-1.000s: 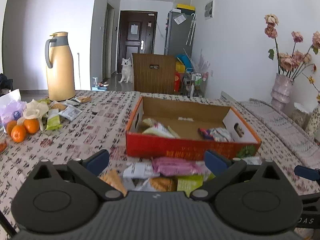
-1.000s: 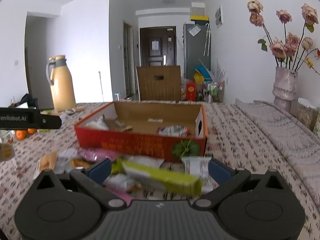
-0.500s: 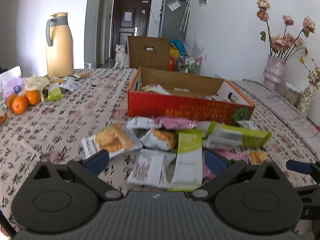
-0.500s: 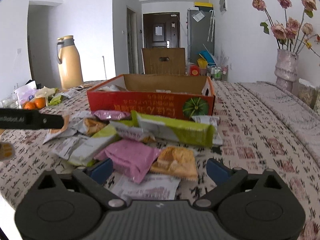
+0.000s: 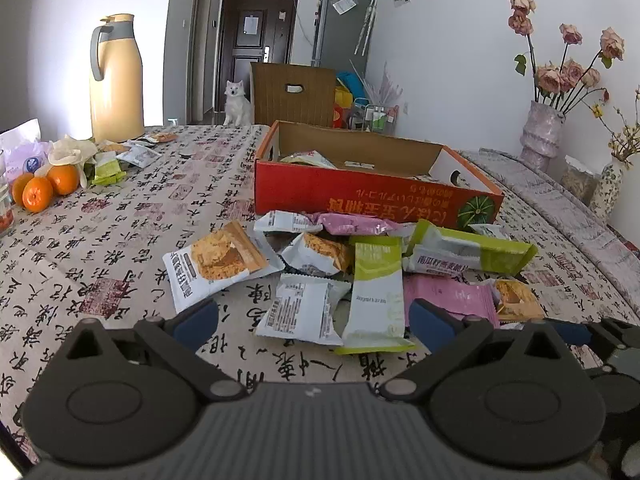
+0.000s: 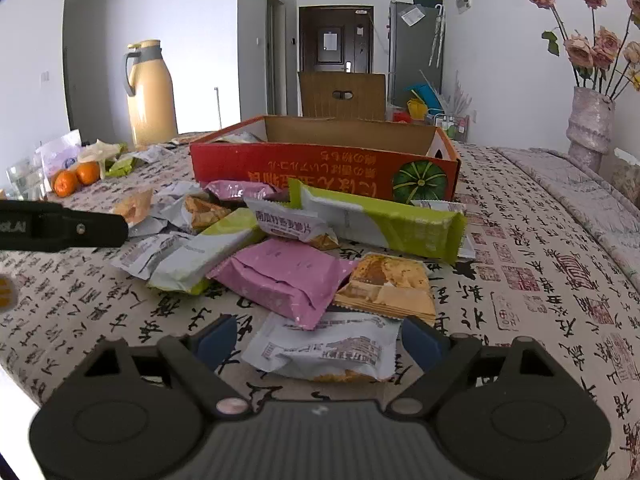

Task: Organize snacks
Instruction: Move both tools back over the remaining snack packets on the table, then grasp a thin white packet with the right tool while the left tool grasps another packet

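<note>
Right wrist view puts a white snack packet (image 6: 324, 350) at lower centre, lying flat on the tabletop (image 6: 520, 248) between the blue pads of the right gripper (image 6: 316, 342). It looks light, soft and crinkly, its film probably slippery and the biscuit inside brittle, so a gentle pinch across the middle seems best. The jaws have just been closing but stand apart from the packet, gripping nothing. At lower centre of the left wrist view, the left gripper (image 5: 312, 320) is spread wide and empty.

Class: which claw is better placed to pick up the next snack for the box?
Probably right: the right claw straddles a white packet, jaws just closing. The left claw sits wider.
</note>
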`<state>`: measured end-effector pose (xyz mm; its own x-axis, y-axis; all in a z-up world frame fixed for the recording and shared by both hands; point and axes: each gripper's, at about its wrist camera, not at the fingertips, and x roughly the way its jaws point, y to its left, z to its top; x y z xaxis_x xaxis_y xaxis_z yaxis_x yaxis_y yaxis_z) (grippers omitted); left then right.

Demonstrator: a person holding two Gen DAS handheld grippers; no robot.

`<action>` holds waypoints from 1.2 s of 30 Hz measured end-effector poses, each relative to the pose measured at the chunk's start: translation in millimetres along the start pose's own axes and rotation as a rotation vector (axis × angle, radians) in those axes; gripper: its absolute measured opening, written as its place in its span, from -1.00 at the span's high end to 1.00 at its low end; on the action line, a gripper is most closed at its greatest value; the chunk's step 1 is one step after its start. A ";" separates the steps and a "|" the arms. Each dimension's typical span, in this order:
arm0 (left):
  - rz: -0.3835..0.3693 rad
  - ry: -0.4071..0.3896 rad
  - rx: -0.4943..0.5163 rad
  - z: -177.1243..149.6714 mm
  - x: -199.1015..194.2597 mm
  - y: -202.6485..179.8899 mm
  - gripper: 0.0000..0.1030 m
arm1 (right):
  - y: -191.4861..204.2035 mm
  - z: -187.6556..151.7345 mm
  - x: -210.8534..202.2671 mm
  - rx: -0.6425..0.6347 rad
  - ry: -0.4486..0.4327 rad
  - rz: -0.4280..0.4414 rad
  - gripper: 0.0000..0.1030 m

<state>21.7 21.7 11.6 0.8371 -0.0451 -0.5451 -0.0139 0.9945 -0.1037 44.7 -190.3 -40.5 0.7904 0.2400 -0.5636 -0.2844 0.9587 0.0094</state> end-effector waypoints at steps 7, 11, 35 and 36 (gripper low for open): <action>-0.001 0.008 -0.007 -1.8 2.7 2.8 -1.00 | -2.7 -5.6 10.3 0.024 0.020 -0.018 -0.61; -0.003 0.013 -0.007 -2.4 3.8 2.1 -1.00 | -0.9 -7.4 6.8 0.010 0.005 -0.010 -0.46; 0.024 0.014 -0.021 -1.8 4.3 8.9 -1.00 | -25.4 -7.2 -33.6 0.067 -0.130 0.006 0.72; 0.032 0.013 -0.024 -0.8 5.0 11.0 -1.00 | -26.2 -6.3 -35.2 0.069 -0.136 0.004 0.72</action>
<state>25.3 32.3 7.0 0.8291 -0.0146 -0.5589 -0.0538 0.9929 -0.1058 20.9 -224.8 -26.1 0.8569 0.2580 -0.4462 -0.2534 0.9647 0.0712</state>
